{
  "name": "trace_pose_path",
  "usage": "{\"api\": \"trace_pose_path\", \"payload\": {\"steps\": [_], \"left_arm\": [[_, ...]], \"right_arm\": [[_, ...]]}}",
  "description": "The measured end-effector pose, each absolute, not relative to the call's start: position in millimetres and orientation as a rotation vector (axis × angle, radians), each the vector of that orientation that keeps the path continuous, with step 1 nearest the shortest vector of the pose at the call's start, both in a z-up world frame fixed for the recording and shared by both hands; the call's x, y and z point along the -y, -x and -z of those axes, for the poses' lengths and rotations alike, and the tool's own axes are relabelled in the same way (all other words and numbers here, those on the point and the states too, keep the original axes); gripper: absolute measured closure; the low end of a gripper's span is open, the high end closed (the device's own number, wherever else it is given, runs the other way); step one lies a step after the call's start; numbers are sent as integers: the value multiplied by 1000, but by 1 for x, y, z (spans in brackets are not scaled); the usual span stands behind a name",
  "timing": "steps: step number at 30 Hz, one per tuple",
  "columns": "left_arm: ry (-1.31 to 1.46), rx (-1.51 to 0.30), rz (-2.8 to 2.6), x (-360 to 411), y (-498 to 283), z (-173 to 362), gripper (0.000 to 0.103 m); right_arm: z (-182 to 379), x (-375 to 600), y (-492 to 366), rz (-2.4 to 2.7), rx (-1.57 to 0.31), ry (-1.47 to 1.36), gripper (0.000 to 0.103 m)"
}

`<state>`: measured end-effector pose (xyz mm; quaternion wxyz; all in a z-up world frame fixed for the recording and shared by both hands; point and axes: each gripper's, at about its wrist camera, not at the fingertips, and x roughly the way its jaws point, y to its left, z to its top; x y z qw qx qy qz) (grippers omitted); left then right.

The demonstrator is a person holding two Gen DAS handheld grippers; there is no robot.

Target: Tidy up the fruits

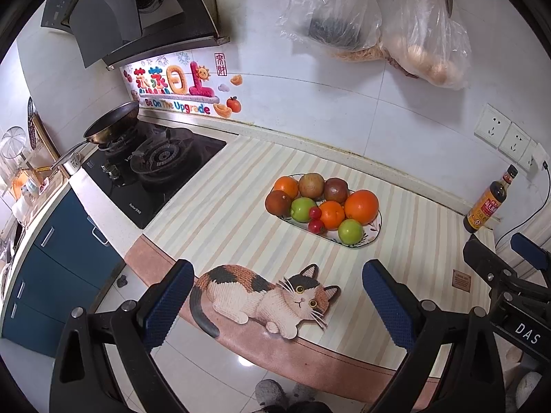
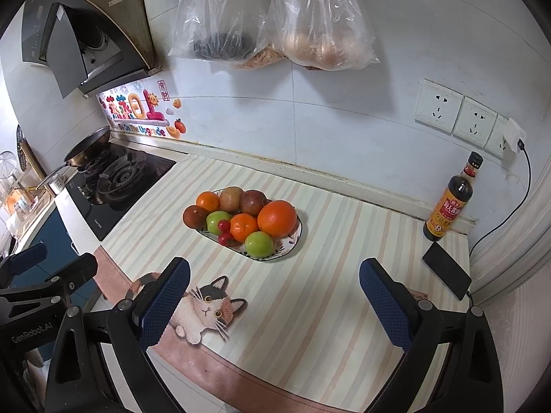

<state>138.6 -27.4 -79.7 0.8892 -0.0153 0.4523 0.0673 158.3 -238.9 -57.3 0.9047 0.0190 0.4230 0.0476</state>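
An oval patterned plate sits on the striped counter mat, piled with fruit: a large orange, two smaller oranges, two green apples, several brownish-red fruits and small red ones. My left gripper is open and empty, held back from the plate over the mat's front edge. My right gripper is open and empty, also short of the plate. Each gripper shows at the edge of the other's view.
A gas stove with a frying pan lies left. A sauce bottle and a black phone stand at the right by the wall. Plastic bags hang above. A cat picture marks the mat's front.
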Motion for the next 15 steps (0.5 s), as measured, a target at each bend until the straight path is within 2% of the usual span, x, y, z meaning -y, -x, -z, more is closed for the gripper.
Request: {"api": "trace_pose_path", "payload": {"steps": [15], "left_arm": [[39,-942,-143,28,-139,79,3]], "right_arm": [[58,239,-161,-106,-879,-39,2]]}}
